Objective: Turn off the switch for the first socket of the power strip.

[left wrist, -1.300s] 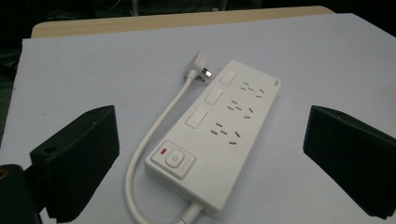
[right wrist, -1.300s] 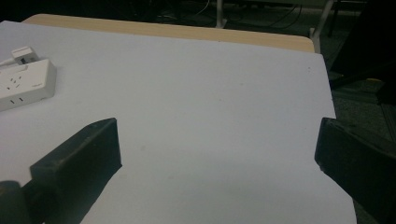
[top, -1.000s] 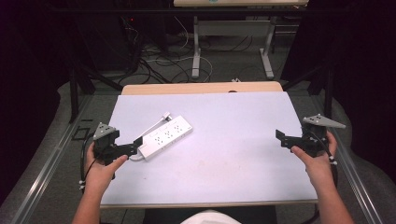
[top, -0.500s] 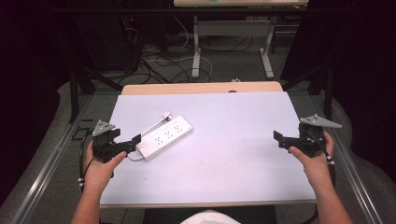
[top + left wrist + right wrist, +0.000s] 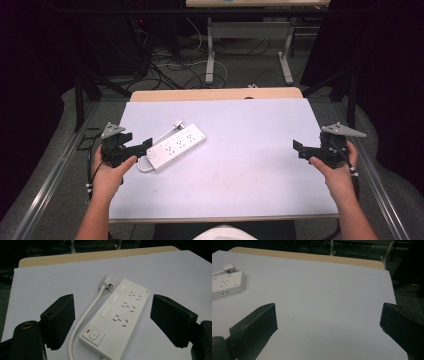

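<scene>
High view: white power strip (image 5: 176, 146) lying flat and slantwise on the left half of the pale sheet-covered table (image 5: 250, 175), switch end toward the person.
Left gripper (image 5: 141, 147): held at the table's left edge, tips just beside the strip's switch end, apart from it.
Left gripper view, jaws: spread wide, nothing between them; strip (image 5: 116, 316) framed in the gap, power button (image 5: 93, 335) nearest.
Cord (image 5: 83, 322): short white loop along the strip's side, ending in a plug (image 5: 106, 284) lying on the sheet near the sockets, touching or just clear of the casing, hard to tell which.
Right gripper (image 5: 300, 148): at the table's right edge, well apart from the strip.
Right gripper view, jaws: spread wide, bare sheet between them; strip's far end (image 5: 227, 283) at upper left.
Task's thing: none stated; strip taken as the likely object, a judgement only.
Risk, slide: smooth casing on a smooth sheet, likely to skid or pivot if pushed from one end instead of pinched across its width.
Risk, cord: loop close to the jaw path, easily snagged or dragged.
Risk, button: may be pressed by a closing jaw.
</scene>
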`<state>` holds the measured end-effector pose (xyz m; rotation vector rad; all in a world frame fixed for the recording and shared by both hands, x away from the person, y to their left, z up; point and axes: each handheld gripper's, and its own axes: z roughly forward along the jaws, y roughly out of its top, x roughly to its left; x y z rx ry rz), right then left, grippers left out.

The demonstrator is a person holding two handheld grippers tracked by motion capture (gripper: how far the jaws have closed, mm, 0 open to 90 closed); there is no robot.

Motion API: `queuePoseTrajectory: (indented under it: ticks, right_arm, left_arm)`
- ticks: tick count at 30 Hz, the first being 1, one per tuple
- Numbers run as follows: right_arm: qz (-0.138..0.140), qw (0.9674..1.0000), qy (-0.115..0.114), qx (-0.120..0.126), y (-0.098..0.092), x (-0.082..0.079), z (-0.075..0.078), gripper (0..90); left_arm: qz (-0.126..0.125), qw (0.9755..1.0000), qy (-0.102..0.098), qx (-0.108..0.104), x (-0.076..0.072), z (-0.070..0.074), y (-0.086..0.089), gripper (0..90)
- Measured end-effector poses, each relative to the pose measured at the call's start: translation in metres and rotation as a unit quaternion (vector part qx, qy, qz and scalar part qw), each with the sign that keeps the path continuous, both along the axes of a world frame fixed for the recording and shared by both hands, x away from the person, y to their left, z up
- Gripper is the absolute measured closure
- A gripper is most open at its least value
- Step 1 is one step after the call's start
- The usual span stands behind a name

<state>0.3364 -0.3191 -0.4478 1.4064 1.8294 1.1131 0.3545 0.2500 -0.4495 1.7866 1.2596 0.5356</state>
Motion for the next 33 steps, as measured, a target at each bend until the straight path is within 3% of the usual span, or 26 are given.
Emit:
queuePoseTrajectory:
  ticks: [9,21,33]
  right_arm:
    - [0.000,1.0000,0.001,-0.001,0.000,0.000,0.000,0.5]
    - [-0.001,1.0000,0.001,-0.001,0.000,0.000,-0.001,0.6]
    - [-0.004,1.0000,0.000,0.003,0.002,0.001,-0.002,0.8]
  left_arm:
    - [-0.006,0.9998,0.013,0.013,0.010,0.004,0.000,29.2]
    - [0.014,0.9994,0.006,0.031,0.021,0.012,-0.001,41.8]
    - [0.016,0.9987,0.031,0.038,0.037,0.021,-0.004,46.1]
